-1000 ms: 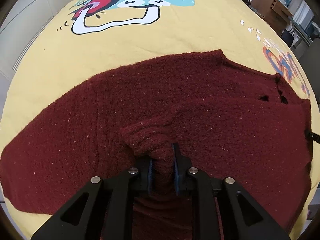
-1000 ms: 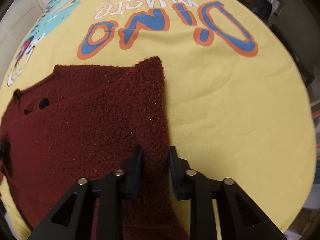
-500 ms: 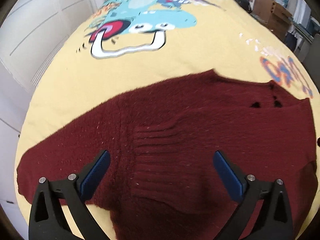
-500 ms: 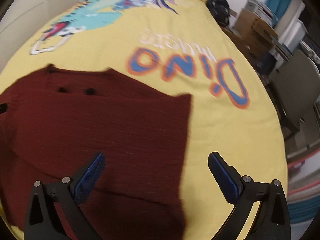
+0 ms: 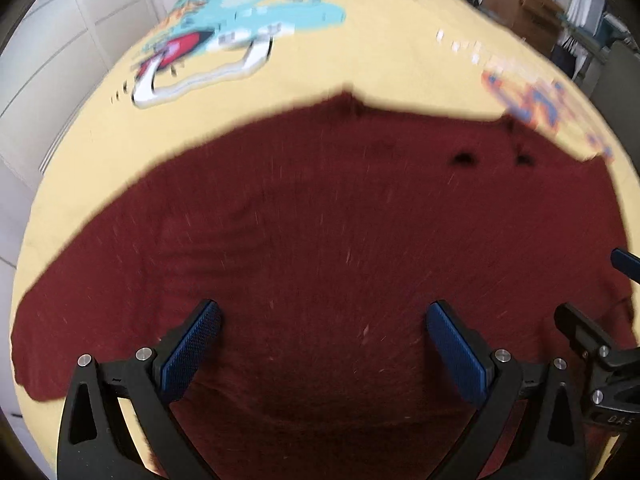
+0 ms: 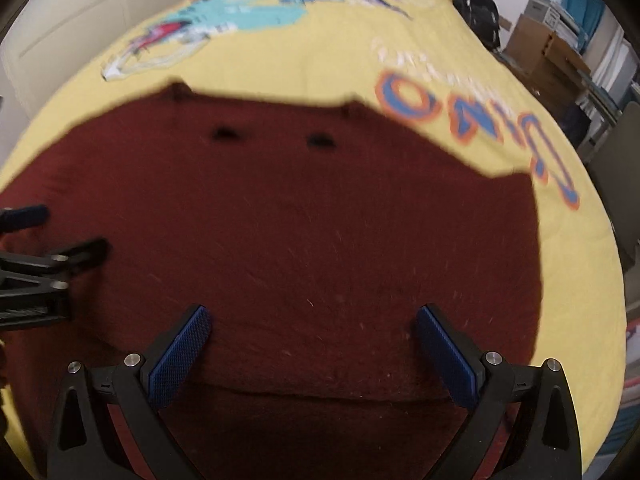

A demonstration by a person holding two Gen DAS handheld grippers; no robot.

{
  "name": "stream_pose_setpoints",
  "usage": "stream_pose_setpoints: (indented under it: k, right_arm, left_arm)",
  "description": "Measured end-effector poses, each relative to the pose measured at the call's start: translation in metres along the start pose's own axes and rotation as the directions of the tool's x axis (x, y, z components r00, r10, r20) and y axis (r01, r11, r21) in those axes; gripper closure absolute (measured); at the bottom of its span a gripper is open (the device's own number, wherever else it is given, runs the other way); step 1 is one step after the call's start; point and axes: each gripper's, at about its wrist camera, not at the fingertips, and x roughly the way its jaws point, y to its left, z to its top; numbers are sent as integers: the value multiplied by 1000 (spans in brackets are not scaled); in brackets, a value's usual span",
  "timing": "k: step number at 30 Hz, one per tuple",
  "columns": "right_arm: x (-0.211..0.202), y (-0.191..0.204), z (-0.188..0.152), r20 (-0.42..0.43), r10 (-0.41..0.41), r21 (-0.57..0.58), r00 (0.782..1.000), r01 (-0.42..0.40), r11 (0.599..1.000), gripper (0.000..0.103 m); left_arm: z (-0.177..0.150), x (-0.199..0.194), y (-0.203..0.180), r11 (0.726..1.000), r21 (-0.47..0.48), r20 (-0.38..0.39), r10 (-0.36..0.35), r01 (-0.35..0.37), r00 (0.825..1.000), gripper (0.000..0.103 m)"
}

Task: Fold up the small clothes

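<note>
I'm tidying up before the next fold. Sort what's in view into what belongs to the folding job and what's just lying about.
Belongs to the job:
- dark red knitted sweater, lying on the bed
- left gripper, open above it
- right gripper, open above it

Just lying about:
- yellow bedspread with dinosaur print, the work surface
- black bag
- brown cardboard boxes

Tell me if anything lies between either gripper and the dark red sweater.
Nothing visible does. The left gripper and right gripper hang with jaws wide apart directly over the dark red knitted sweater on the yellow printed bedspread.
</note>
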Motion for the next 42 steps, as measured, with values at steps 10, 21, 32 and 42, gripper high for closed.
stream_pose_setpoints:
  k: [10, 21, 32, 42]
  right_arm:
    - [2, -66, -20, 9, -79, 93, 997, 78, 993, 0]
    - [9, -80, -32, 18, -36, 155, 999, 33, 987, 0]
    - [-45, -67, -27, 19, -15, 136, 1000, 13, 991, 0]
    - [-115, -60, -46, 93, -3, 169, 996, -13, 986, 0]
  left_arm:
    - [-12, 16, 35, 999, -42, 13, 4, -3, 1000, 1]
    - [-11, 19, 36, 999, -36, 25, -10, 11, 1000, 1]
    - [-12, -6, 37, 999, -36, 13, -16, 16, 1000, 1]
    - [-29, -84, 128, 985, -174, 108, 20, -1, 994, 1]
